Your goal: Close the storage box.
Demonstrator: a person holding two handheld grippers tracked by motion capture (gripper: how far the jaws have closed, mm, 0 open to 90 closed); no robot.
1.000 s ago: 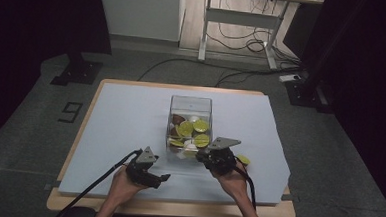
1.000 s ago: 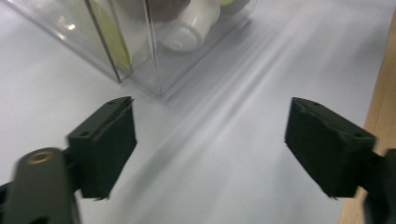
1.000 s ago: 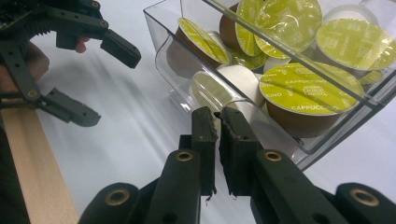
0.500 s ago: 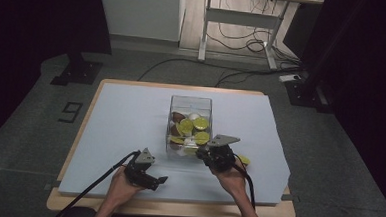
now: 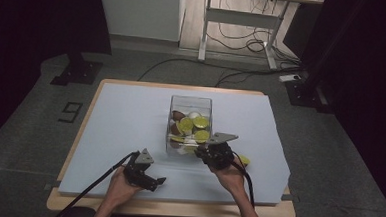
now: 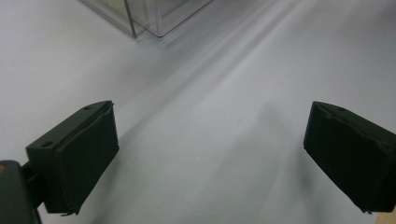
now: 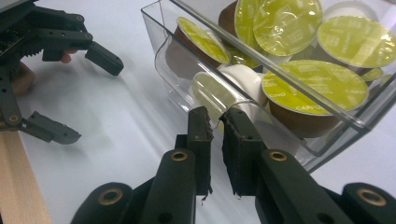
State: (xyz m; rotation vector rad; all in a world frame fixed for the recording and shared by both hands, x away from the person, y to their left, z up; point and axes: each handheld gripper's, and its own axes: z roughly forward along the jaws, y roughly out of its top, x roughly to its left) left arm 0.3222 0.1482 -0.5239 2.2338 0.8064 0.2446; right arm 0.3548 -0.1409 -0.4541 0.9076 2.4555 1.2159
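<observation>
A clear plastic box [image 5: 191, 104] stands mid-table and holds several coffee capsules [image 5: 194, 124] with yellow-green lids. In the right gripper view the capsules [image 7: 313, 84] lie piled behind the box's low front lip [image 7: 163, 51]. My right gripper [image 7: 217, 116] has its jaws almost together, pinching that thin lip at their tips. In the high view the right gripper [image 5: 204, 153] touches the box's near wall. My left gripper [image 5: 153, 180] is open, low over the white sheet to the box's near left, with nothing between its jaws. The left gripper [image 7: 77, 93] also appears open in the right gripper view.
One yellow-lidded capsule [image 5: 243, 160] lies on the white sheet just right of my right hand. The box's corner [image 6: 144, 18] sits at the top of the left gripper view. The table's wooden edge [image 5: 176, 207] runs close to both hands.
The right gripper has shifted slightly left along the box's near wall. The box and the left gripper have stayed where they were.
</observation>
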